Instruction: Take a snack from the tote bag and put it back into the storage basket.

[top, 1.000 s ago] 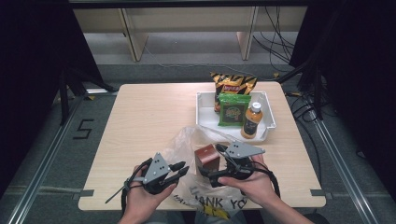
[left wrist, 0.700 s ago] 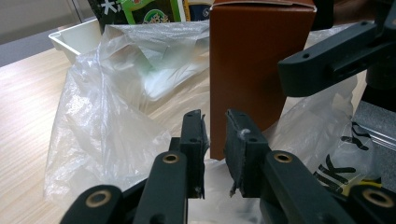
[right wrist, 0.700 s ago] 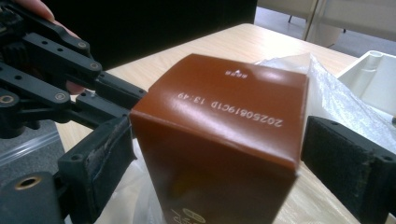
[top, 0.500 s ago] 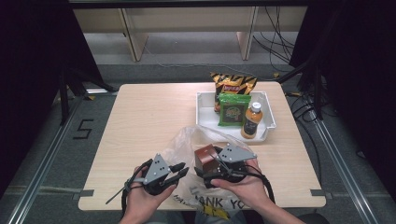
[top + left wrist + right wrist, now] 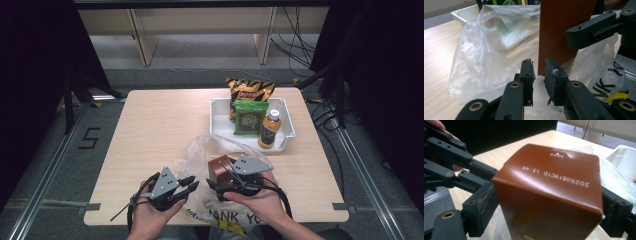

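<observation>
Right gripper [image 5: 226, 176]: jaws clamped on a brown carton [image 5: 220, 169], one pad on each side wall, as the right gripper view shows; a printed date code runs across the carton's top flap [image 5: 554, 176]. The carton is held upright, just above the clear plastic bag [image 5: 210, 150] that lies crumpled at the near edge of the table [image 5: 160, 120].

Left gripper [image 5: 186, 186]: jaws nearly together with a narrow gap, pinching a fold of the bag film [image 5: 537, 82] between the pads. In the left gripper view the carton [image 5: 561, 30] stands directly beyond the jaw tips, with the right gripper's arm crossing in front at the right. Whether the pads truly bite the film or only rest against it I cannot tell for certain; it looks like a light pinch.

Step in hand, by my reading: bagging. The left tool holds the bag's mouth, the right brings the carton to it.

Further out: a white tray [image 5: 217, 107] at the far right of the table holds a green snack pack [image 5: 250, 117], a striped chip bag [image 5: 248, 90] and a bottle with an orange cap [image 5: 270, 129], all well apart from the bag.

Next move likely calls for lifting the pinched film to widen the mouth, then lowering the carton in without dragging the film under it. Risk: thin film slipping from the pads.
</observation>
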Tool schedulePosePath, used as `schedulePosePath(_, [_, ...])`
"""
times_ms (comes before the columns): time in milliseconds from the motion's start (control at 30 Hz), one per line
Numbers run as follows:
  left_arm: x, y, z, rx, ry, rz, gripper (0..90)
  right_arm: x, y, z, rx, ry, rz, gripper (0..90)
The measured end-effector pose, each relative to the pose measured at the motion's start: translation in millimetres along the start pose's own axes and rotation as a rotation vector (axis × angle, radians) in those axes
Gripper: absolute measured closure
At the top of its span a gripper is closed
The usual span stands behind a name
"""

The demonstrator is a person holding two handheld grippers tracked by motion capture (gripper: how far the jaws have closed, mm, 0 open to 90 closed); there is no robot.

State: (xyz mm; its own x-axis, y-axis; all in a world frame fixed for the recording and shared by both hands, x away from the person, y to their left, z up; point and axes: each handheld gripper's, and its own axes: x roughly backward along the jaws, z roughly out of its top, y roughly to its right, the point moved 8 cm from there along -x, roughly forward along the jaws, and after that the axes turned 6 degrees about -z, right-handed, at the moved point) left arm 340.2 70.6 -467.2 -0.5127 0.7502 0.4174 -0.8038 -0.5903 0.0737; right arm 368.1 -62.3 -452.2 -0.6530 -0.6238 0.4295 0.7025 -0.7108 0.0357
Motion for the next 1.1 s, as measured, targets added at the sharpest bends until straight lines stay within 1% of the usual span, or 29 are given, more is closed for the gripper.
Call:
schedulePosePath(33, [0.7,-0.8,-1.2,0.003,-0.001,0.003,75.6,0.8,1.1,-1.7,0.006,-0.021,0.001,15.2])
schedulePosePath(67, [1.5,-1.3,-2.8,0.01,-0.007,0.01,75.6,0.3,2.1,-2.2,0.024,-0.018,-0.004,15.1])
schedulePosePath(100, [1.5,-1.2,-3.8,0.012,-0.008,0.007,75.6,-1.0,-1.3,-2.6,0.004,-0.014,0.005,15.1])
schedulePosePath(133, [1.5,-1.1,-4.6,0.014,-0.009,0.008,75.6,-1.6,-1.4,-2.4,0.004,-0.01,0.003,15.3])
schedulePosePath(200, [1.0,-0.8,-5.5,0.005,-0.011,0.001,75.5,-1.4,0.3,-2.7,0.015,-0.026,-0.005,15.2])
schedulePosePath(233, [0.2,0.0,-5.8,0.025,-0.006,0.0,75.3,-1.4,0.9,-3.0,0.017,-0.03,-0.01,15.2])
schedulePosePath(267, [0.3,-0.3,-5.5,0.016,-0.008,-0.002,75.2,-1.3,-1.5,-2.9,0.021,-0.026,0.01,15.2])
schedulePosePath(300, [0.2,-0.4,-5.5,0.02,-0.007,-0.001,75.1,-2.2,-1.1,-2.2,0.016,-0.015,-0.012,15.2])
schedulePosePath(333, [0.1,-0.3,-5.4,0.028,-0.004,-0.001,75.0,-1.0,-1.6,-3.8,0.029,-0.031,-0.003,15.4])
schedulePosePath(367, [1.0,-1.0,-5.6,0.019,-0.011,0.004,74.9,-2.3,-1.3,-2.4,0.025,-0.012,-0.015,15.7])
schedulePosePath(400, [1.2,-1.6,-5.8,0.02,-0.009,0.004,74.9,-3.5,-0.4,-2.2,0.023,-0.002,-0.03,16.1])
schedulePosePath(433, [1.2,-1.5,-6.1,0.028,-0.007,0.004,74.8,-1.7,-0.6,-3.2,0.025,-0.024,-0.02,16.5])
schedulePosePath(467, [1.6,-2.0,-6.5,0.034,-0.007,0.008,74.8,-2.1,-0.7,-2.9,0.024,-0.021,-0.021,16.8])
schedulePosePath(500, [2.1,-2.9,-6.3,0.021,-0.009,0.009,74.6,-4.1,-0.5,-1.3,0.018,0.005,-0.038,17.7])
schedulePosePath(533, [2.7,-3.6,-6.3,0.024,-0.008,0.012,74.6,-2.0,-0.4,-2.5,0.028,-0.02,-0.027,18.2])
schedulePosePath(567, [3.3,-4.4,-6.0,0.02,-0.005,0.011,74.5,-1.4,-0.4,-2.8,0.032,-0.025,-0.028,19.1])
schedulePosePath(633, [3.7,-5.1,-5.9,0.031,0.003,0.014,74.5,-2.3,0.8,-1.8,0.03,-0.003,-0.048,20.5])
schedulePosePath(667, [4.8,-5.8,-6.3,0.026,-0.006,0.021,74.5,-1.3,0.4,-1.9,0.023,-0.005,-0.045,21.0])
schedulePosePath(700, [4.9,-6.3,-6.4,0.028,-0.003,0.023,74.5,0.0,-1.8,-2.4,0.001,-0.015,-0.032,21.6])
schedulePosePath(767, [5.0,-6.8,-6.7,0.022,-0.003,0.02,74.5,0.6,0.0,-1.7,0.009,-0.004,-0.044,22.8])
schedulePosePath(800, [5.4,-7.1,-6.9,0.022,-0.005,0.023,74.6,-0.4,1.6,-0.9,0.021,0.016,-0.057,23.3])
schedulePosePath(833, [5.8,-7.5,-7.0,0.02,-0.006,0.022,74.5,-0.8,1.2,-0.5,0.01,0.022,-0.061,23.9])
schedulePosePath(867, [6.2,-7.5,-7.2,0.026,-0.004,0.027,74.6,1.1,3.4,-3.0,0.042,-0.003,-0.058,24.6])
schedulePosePath(900, [6.5,-7.7,-7.2,0.028,-0.003,0.027,74.5,1.4,3.4,-3.0,0.044,-0.004,-0.056,25.0])
schedulePosePath(933, [6.5,-8.1,-7.2,0.031,-0.001,0.027,74.6,0.9,4.1,-1.5,0.054,0.01,-0.058,25.1])
schedulePosePath(967, [6.7,-8.8,-7.2,0.024,-0.003,0.024,74.5,0.5,3.2,-0.5,0.034,0.017,-0.062,25.1])
schedulePosePath(1000, [6.9,-9.5,-7.3,0.02,-0.005,0.025,74.5,0.4,3.5,-0.5,0.034,0.017,-0.063,25.1])
schedulePosePath(1033, [6.9,-9.7,-7.2,0.022,-0.004,0.026,74.5,1.9,3.9,-3.4,0.042,-0.013,-0.053,25.2])
schedulePosePath(1100, [7.0,-9.9,-7.3,0.02,-0.005,0.027,74.5,1.2,4.8,-3.0,0.025,-0.015,-0.064,25.2])
